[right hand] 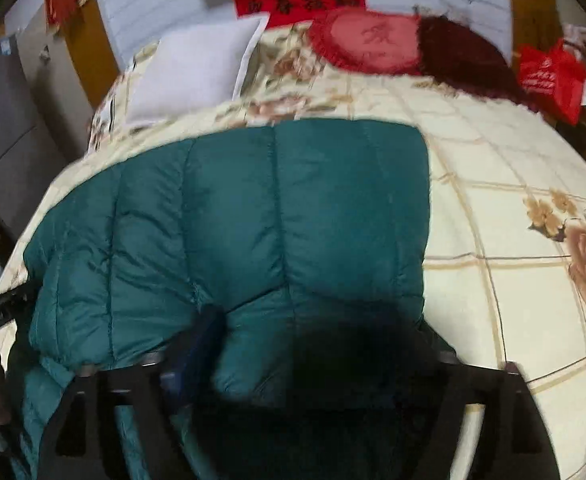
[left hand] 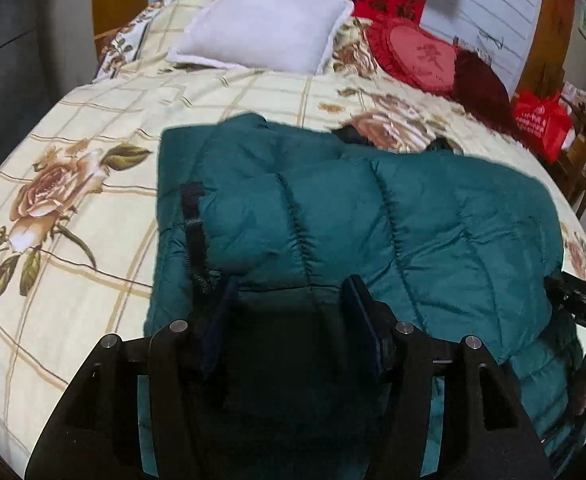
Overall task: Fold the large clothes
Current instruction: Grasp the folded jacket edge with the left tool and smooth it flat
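Note:
A teal puffer jacket (left hand: pixel 373 208) lies spread across the floral quilt (left hand: pixel 73 160), partly folded over itself, with a black strap (left hand: pixel 193 220) along its left side. My left gripper (left hand: pixel 289 308) hovers over the jacket's near edge, fingers well apart with nothing pinched. In the right wrist view the jacket (right hand: pixel 253 208) fills the middle. My right gripper (right hand: pixel 317 344) stands wide over its near right corner, and a puffy fold bulges between the fingers. Its left finger (right hand: pixel 201 340) shows; the right one is lost in dark blur. Each gripper peeks in at the other view's edge.
A white pillow (left hand: pixel 265 20), a round red cushion (left hand: pixel 421 56) and a dark red cushion (left hand: pixel 481 84) sit at the head of the bed. A red bag (left hand: pixel 541 124) rests on a wooden chair beside the bed. Bare quilt (right hand: pixel 513 280) lies right of the jacket.

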